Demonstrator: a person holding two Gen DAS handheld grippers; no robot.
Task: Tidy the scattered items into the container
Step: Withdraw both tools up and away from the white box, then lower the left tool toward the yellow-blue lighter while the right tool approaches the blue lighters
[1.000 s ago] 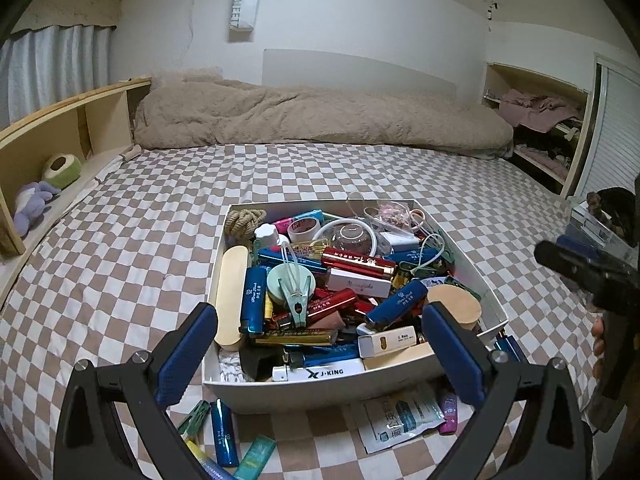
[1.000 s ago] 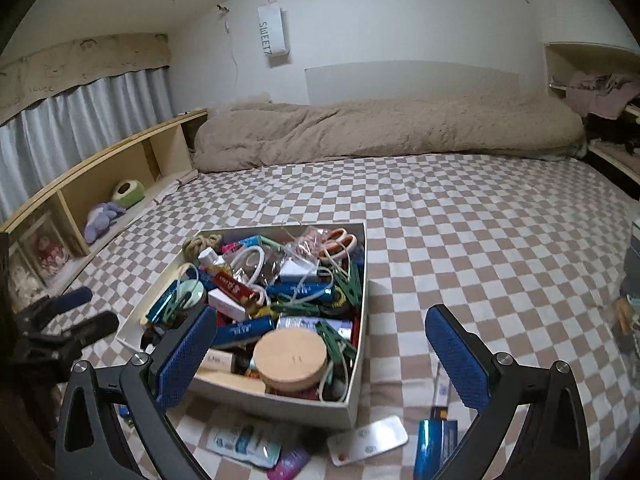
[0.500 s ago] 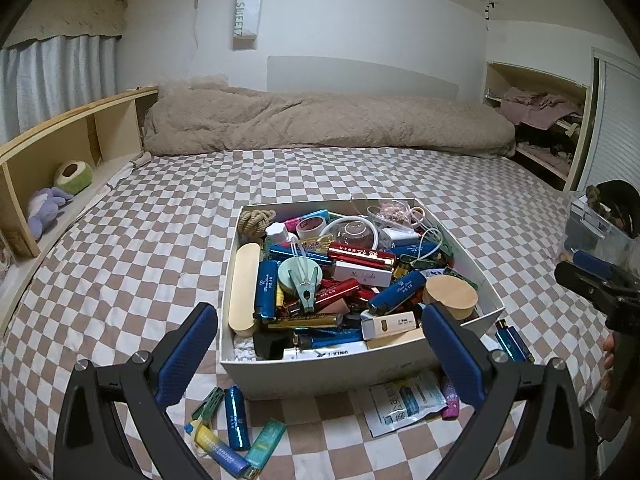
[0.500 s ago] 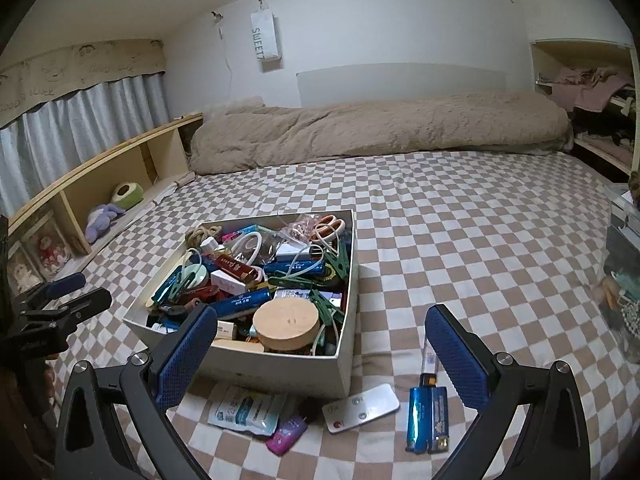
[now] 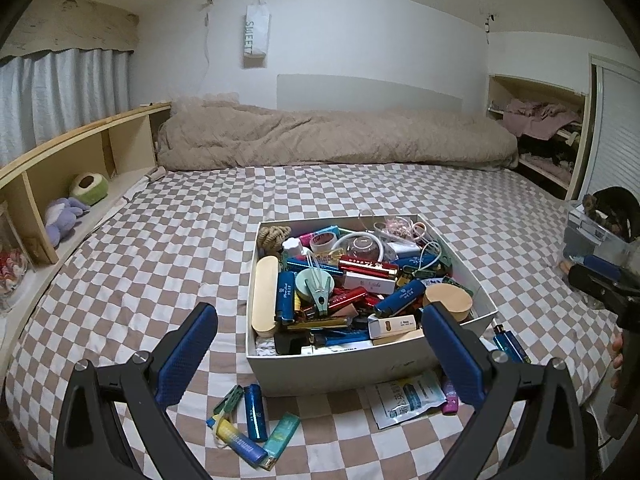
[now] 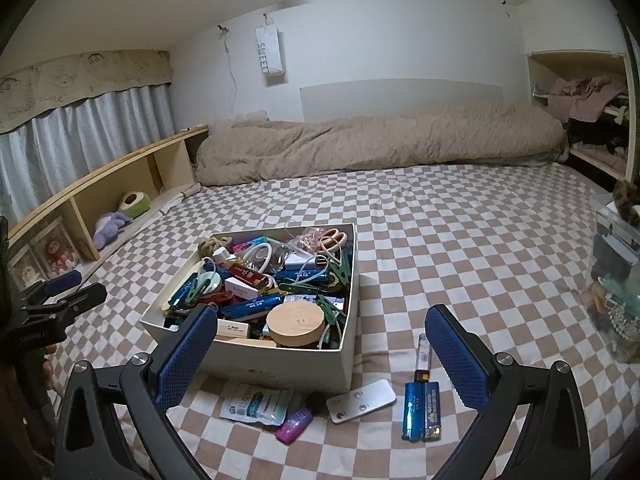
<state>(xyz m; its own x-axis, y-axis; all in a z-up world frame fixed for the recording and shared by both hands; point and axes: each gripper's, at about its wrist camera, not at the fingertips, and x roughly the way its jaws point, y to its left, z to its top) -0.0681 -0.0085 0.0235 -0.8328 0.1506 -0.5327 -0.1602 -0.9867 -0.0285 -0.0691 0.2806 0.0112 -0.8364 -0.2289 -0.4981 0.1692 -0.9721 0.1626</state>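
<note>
A white box (image 5: 320, 372) (image 6: 288, 364), heaped with lighters, clips and small packs, sits on the checkered bed. In the left wrist view, a blue lighter (image 5: 256, 412), a teal lighter (image 5: 282, 434), a yellow-blue tube (image 5: 240, 442) and a green clip (image 5: 229, 399) lie in front of the box, a sachet (image 5: 408, 400) to their right. In the right wrist view, a white remote (image 6: 360, 401), two blue lighters (image 6: 422, 410), a clear tube (image 6: 423, 354), a purple item (image 6: 294, 428) and the sachet (image 6: 256, 403) lie loose. My left gripper (image 5: 320, 356) and right gripper (image 6: 322, 360) are open and empty.
A rolled beige duvet (image 5: 332, 140) lies along the far end of the bed. A wooden shelf (image 5: 80, 160) with soft toys runs along the left. A clear plastic bin (image 6: 618, 280) stands at the right edge, a closet shelf (image 5: 536, 128) behind it.
Both grippers have pulled back and up from the box, so more of the loose items in front of it now show. Both stay open.
</note>
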